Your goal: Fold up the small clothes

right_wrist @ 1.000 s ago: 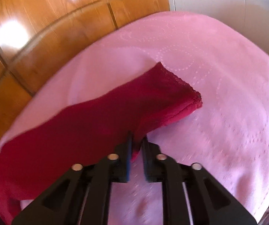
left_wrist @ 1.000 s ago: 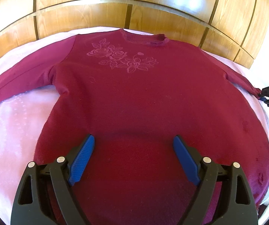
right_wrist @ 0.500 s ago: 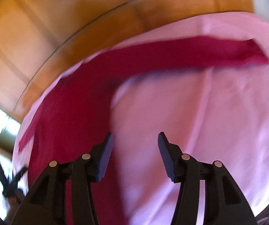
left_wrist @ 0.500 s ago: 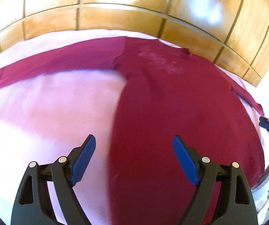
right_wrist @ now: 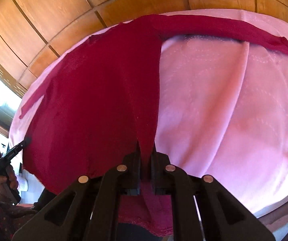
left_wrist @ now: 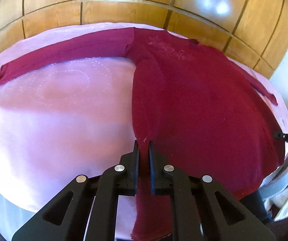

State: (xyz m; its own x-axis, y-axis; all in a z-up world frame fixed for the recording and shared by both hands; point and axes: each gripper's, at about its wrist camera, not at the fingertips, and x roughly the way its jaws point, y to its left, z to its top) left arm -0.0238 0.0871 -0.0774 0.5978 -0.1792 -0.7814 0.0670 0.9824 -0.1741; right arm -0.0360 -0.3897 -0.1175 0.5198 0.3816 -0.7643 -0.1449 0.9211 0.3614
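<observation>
Sweater point(left_wrist: 194, 104) on pink bedspread point(left_wrist: 53, 110), wood panelling point(left_wrist: 123, 10) behind

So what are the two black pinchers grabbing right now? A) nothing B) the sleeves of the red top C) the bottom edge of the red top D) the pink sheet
C: the left gripper and right gripper are each shut on the hem corners of the red top.

Bed point(left_wrist: 43, 130): was covered with a pink quilted spread, stitched in dotted circles.
Sweater point(left_wrist: 194, 100): dark red, lay flat on the spread, both sleeves stretched outward, hem hanging over the near edge.
</observation>
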